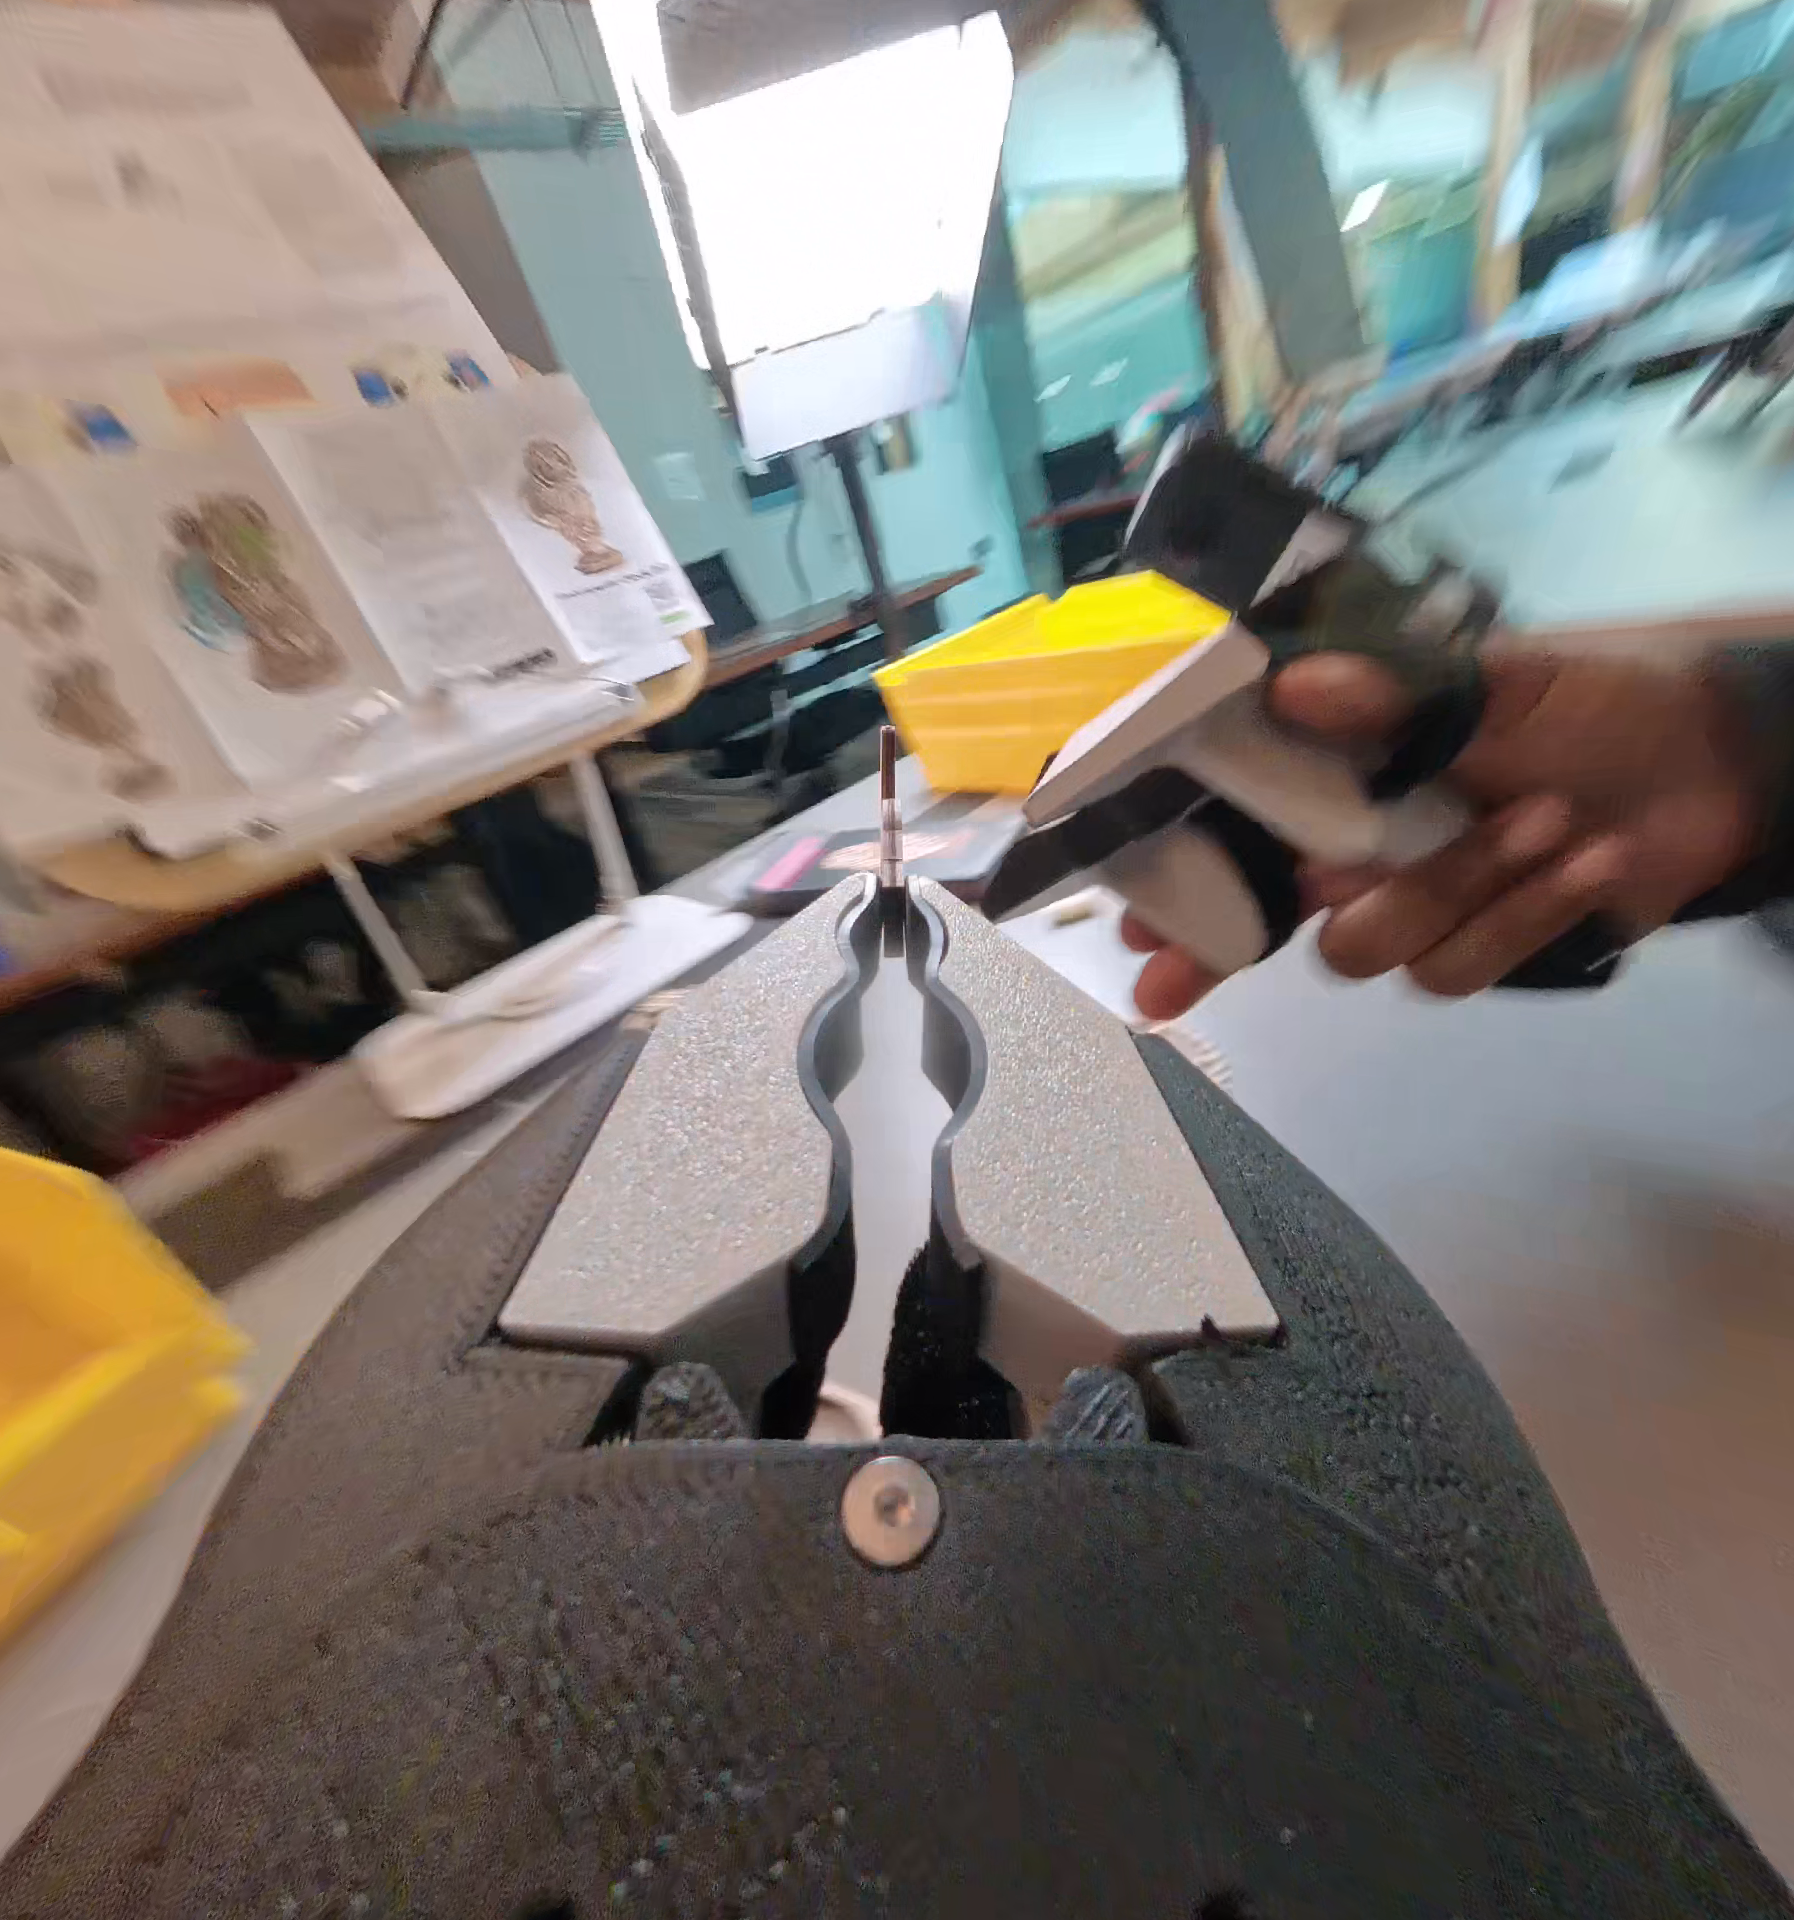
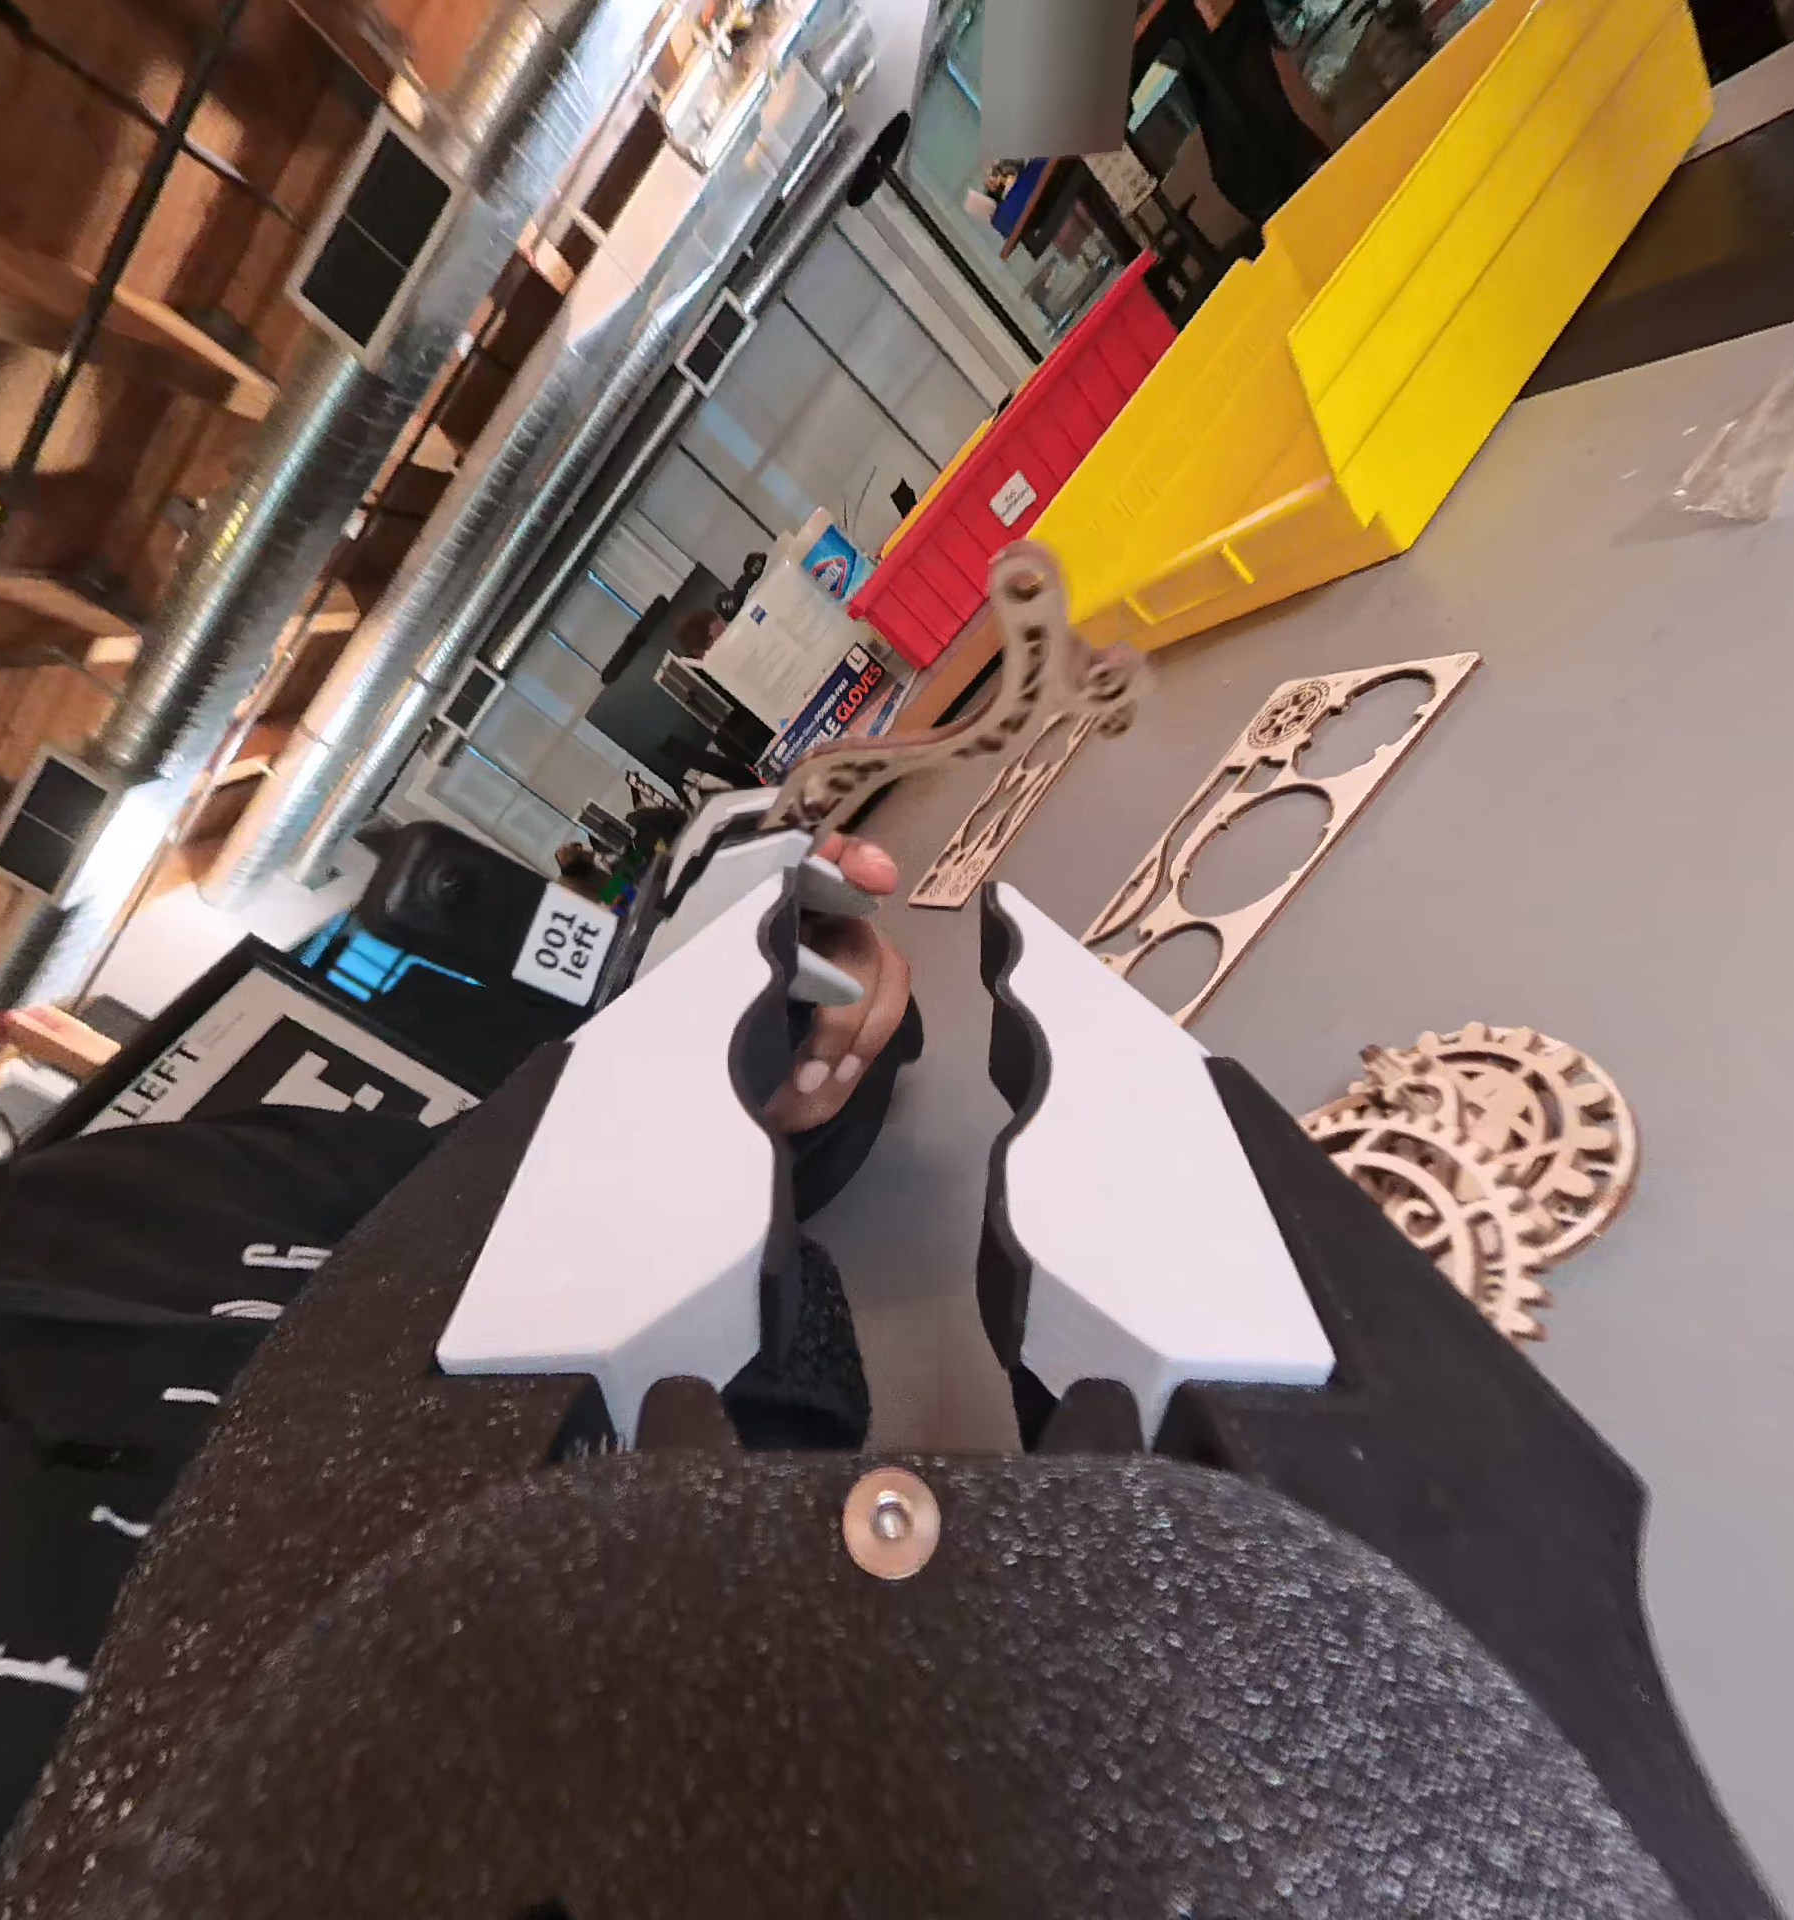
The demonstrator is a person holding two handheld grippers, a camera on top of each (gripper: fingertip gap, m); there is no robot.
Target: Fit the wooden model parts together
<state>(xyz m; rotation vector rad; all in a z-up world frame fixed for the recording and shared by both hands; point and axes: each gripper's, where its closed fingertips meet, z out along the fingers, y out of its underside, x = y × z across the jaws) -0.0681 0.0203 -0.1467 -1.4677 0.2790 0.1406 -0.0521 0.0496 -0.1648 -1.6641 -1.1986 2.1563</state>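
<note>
In the left wrist view my left gripper is shut on a thin wooden part, seen edge-on and sticking up from the fingertips. The right wrist view shows it as an ornate curved fretwork piece held in the air by the left gripper. My right gripper is open with nothing between its pads, just short of the left gripper and the hand holding it. It also shows in the left wrist view, close on the right. A wooden gear assembly lies on the grey table.
Two wooden sheets with cut-outs lie beyond the gears. Yellow bins and a red bin stand at the back, and a clear bag beside them. Another yellow bin and an instruction stand are on the left. One gripper's finger ends stand about 4 cm off the other's.
</note>
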